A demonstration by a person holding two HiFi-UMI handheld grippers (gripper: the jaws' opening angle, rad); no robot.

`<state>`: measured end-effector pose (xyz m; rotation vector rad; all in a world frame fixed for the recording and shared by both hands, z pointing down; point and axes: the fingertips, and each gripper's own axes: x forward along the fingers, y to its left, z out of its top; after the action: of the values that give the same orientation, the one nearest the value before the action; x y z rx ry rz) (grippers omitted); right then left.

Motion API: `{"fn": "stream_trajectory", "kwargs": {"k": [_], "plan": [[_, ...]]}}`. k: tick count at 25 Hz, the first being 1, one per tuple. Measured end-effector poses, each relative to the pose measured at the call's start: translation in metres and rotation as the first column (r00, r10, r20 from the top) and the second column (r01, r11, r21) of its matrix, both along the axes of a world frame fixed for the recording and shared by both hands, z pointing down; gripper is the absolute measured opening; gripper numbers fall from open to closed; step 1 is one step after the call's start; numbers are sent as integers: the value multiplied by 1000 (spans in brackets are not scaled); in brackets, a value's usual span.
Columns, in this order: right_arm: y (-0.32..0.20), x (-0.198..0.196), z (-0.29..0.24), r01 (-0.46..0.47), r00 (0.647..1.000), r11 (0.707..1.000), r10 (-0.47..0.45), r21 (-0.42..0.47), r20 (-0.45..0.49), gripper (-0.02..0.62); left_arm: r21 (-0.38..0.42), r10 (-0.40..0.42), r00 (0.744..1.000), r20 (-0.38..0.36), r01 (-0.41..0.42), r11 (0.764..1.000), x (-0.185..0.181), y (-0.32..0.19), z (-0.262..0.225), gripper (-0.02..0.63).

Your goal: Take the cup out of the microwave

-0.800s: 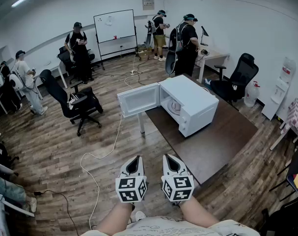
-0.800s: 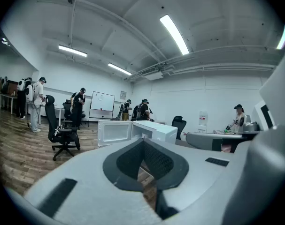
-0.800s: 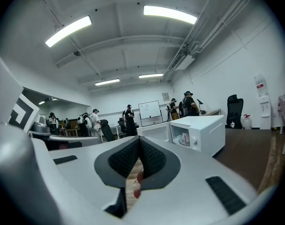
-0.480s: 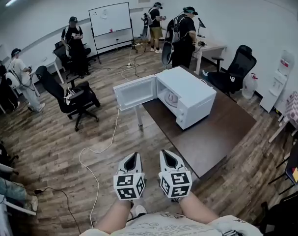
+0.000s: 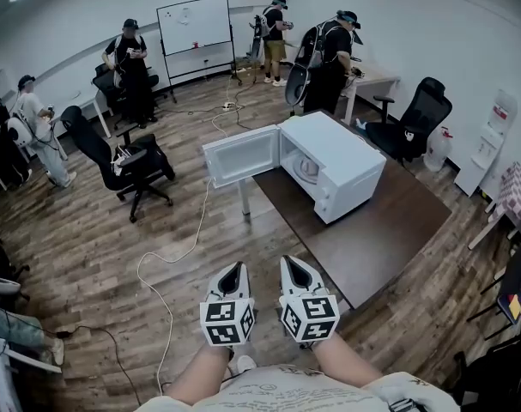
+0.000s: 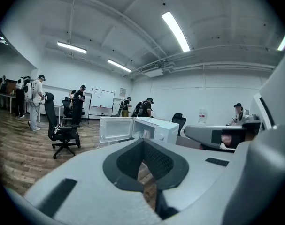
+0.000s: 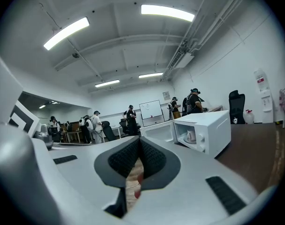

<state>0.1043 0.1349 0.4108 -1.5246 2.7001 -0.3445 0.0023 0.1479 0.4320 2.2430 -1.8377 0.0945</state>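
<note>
1. Forearms [image 5: 210, 374] enter at the bottom edge of the head view. One gripper per hand, side by side, marker cubes facing up at the camera.
2. Left gripper [image 5: 234, 269] [image 6: 143, 142]: jaws pressed together, nothing between the pads. Wood floor [image 5: 88, 247] shows through the slot below them.
3. Right gripper [image 5: 288, 263] [image 7: 139, 140]: same, jaws fully closed and empty.
4. Both grippers are held over the floor, just short of the near corner of the dark brown table [image 5: 393, 239], and are well apart from the microwave.
5. White cable [image 5: 169, 260] snakes across the floor left of the grippers, running up toward the table's left end.
6. Microwave [image 5: 342, 163] [image 7: 212, 130], white, sits at the far left end of the table. Its door [image 5: 241, 154] is swung fully open to the left and hangs past the table edge.
7. Cup [image 5: 308, 167] [image 7: 191, 135]: pale, upright, inside the open microwave cavity. Neither gripper is touching it.
8. Black office chair [image 5: 123, 166] stands on the floor left of the door. A second black chair [image 5: 419, 120] is beyond the table's right side.
9. Far end of the room: whiteboard [image 5: 194, 24] on a stand, several people standing around it in dark tops and caps, and a water dispenser [image 5: 493, 136] at the right wall.
</note>
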Motion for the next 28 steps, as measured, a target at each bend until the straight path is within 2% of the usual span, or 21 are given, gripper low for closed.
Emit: {"fn": "stream_trajectory", "kwargs": {"k": [13,19,28], "plan": [[-41,-82,-7,-32,999,999,32,15,0,15,42,26,1000,-3,-26,999,-82,-41,-4,9],[-47,-115,-9,-69,998,996,69,50,13,14,31,47,999,-12,-47,998,-121,-55,5,9],[-69,-135,3,-91,996,995,92,40,-22,15,17,80,996,-28,-79,997,-137,-73,17,9]]}}
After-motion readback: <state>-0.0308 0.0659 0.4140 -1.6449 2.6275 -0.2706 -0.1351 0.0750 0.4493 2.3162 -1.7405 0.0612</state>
